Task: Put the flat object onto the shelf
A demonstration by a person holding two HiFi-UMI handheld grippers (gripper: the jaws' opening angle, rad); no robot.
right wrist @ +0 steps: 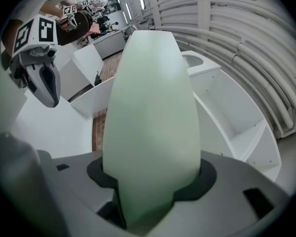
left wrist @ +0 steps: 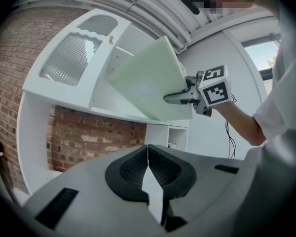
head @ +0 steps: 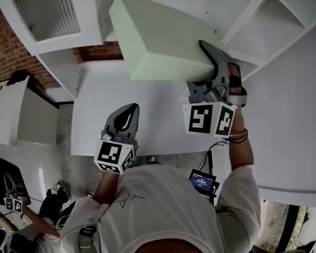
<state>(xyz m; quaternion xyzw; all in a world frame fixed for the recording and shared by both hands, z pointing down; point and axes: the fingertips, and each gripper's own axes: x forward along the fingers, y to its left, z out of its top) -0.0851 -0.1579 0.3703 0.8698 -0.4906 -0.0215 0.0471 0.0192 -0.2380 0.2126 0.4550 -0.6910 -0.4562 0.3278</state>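
A pale green flat slab (head: 158, 38) is held up in the air in front of the white shelf unit (head: 263, 25). My right gripper (head: 213, 70) is shut on the slab's near edge; in the right gripper view the slab (right wrist: 150, 112) fills the space between the jaws. In the left gripper view the same slab (left wrist: 148, 80) tilts toward the shelf openings with the right gripper (left wrist: 185, 97) clamped on it. My left gripper (head: 125, 121) hangs lower, over the white table (head: 147, 109), jaws closed together on nothing (left wrist: 148, 169).
A white cabinet with a ribbed glass door (head: 47, 9) stands at the upper left, a red brick wall (head: 5, 51) behind it. Open shelf compartments (head: 284, 15) lie at the upper right. Another person with grippers (head: 10, 202) is at the lower left.
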